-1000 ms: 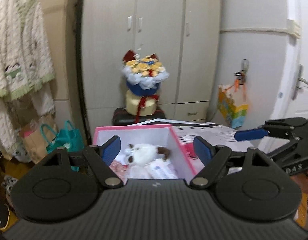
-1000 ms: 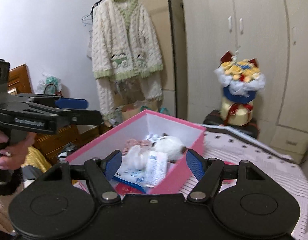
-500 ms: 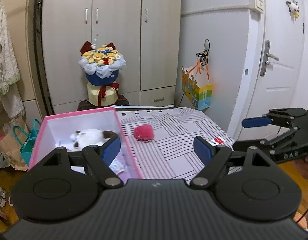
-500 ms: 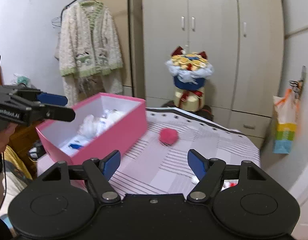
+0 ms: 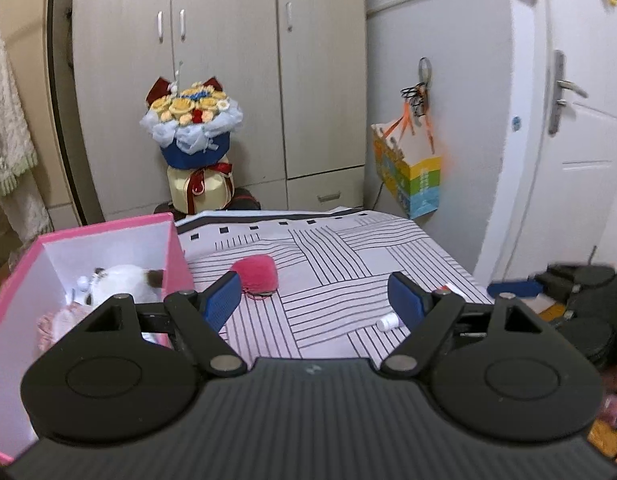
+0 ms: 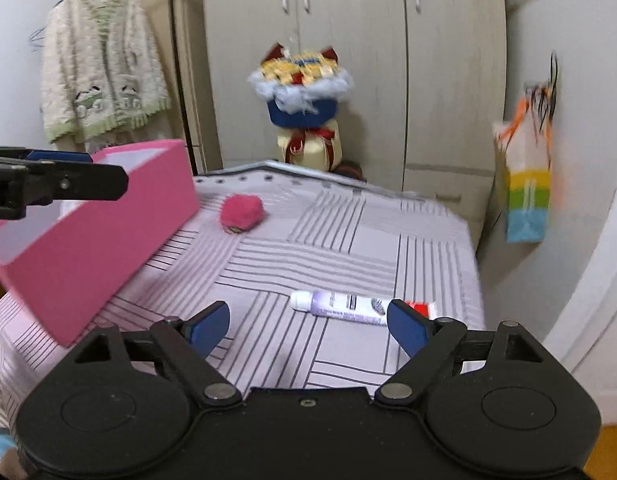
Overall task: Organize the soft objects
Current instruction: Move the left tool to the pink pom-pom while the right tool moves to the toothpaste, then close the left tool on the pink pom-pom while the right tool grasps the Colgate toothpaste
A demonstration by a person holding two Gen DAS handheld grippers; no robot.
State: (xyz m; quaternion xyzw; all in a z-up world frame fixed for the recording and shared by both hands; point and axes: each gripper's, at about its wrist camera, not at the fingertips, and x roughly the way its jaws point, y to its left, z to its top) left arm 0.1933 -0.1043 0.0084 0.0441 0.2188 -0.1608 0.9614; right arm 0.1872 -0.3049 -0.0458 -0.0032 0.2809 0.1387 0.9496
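Note:
A pink box (image 5: 108, 227) (image 6: 108, 240) stands on the left of the striped table (image 5: 348, 248) (image 6: 328, 248); a white plush toy (image 5: 120, 278) and other soft items lie inside. A pink fuzzy ball (image 5: 255, 274) (image 6: 241, 210) rests on the cloth right of the box. A white and purple tube (image 6: 340, 306) (image 5: 388, 322) lies near the table's right front. My left gripper (image 5: 314, 300) is open and empty, just short of the ball. My right gripper (image 6: 308, 326) hovers over the table with its jaws opening, nothing between them, the tube just beyond.
A flower bouquet (image 5: 192, 120) stands on a stool before the grey wardrobe (image 5: 228, 60). A colourful paper bag (image 5: 412, 176) hangs on the right wall beside a white door (image 5: 580, 140). A knitted cardigan (image 6: 104, 60) hangs at the left.
Both views swung right from the box's inside to the open table; the ball and tube came into sight. Both grippers sank lower. The right gripper's jaws spread wider.

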